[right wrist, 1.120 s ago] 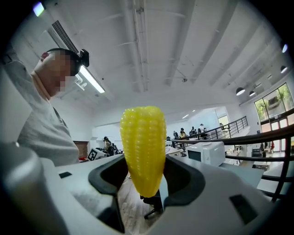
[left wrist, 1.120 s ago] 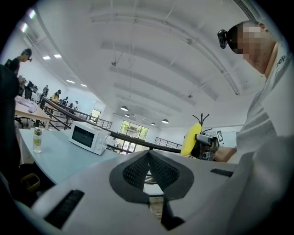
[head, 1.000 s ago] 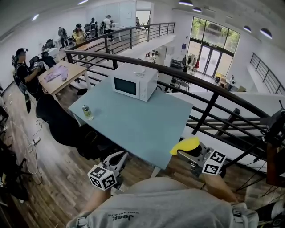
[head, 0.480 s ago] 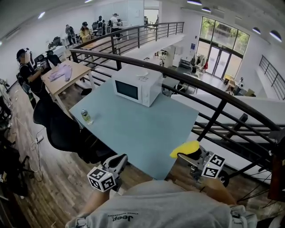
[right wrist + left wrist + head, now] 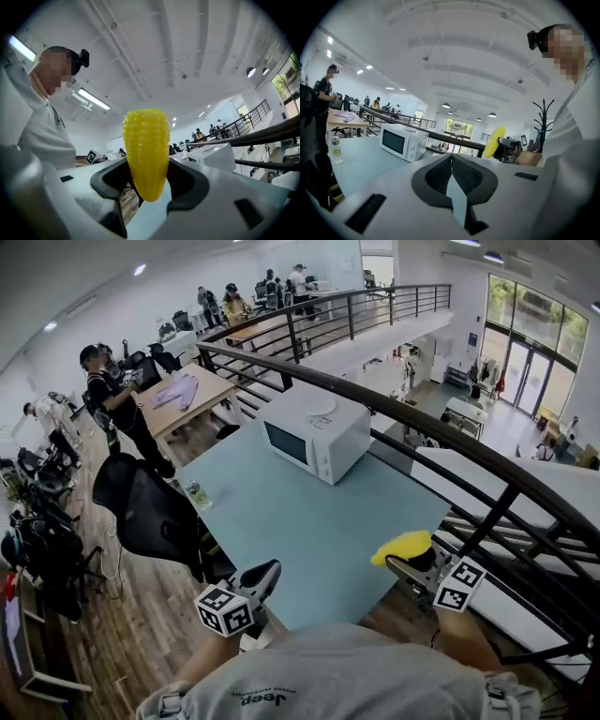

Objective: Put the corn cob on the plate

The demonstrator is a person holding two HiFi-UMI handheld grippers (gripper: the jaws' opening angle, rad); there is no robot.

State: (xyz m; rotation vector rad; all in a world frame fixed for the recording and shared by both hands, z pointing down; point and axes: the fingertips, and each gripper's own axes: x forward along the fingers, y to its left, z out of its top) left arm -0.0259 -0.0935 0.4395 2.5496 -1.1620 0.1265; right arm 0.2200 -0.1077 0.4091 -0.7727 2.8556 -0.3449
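Hidden near you: your grey shirt fills the bottom of the head view and covers both forearms almost to the wrists. In that view the marker cubes block most of each tool's body.
Left tongs [image 5: 269,569]: you hold them low and nearly level at the tabletop's near edge. Their jaws are pressed together with nothing between them [image 5: 451,158].
Right tongs [image 5: 411,562]: you hold them out to your right, about level. The jaws are clamped on the corn cob [image 5: 146,152], and the cob hides the pads behind it.
Corn cob location: it stands upright in the right tongs with its narrow end down. In the head view it shows as a yellow shape [image 5: 401,546] against the tabletop's near right edge. You cannot tell how high it is above the surface.
Tabletop [image 5: 309,531]: it is pale blue. A small bottle [image 5: 197,494] stands near its left edge, its label too small to read.
Microwave [image 5: 317,435]: it is white, sits at the far side of the tabletop, and its door is closed.
Beyond: a black office chair [image 5: 148,514] stands at the left. A dark railing [image 5: 469,465] runs behind the tabletop, and people stand at distant desks.
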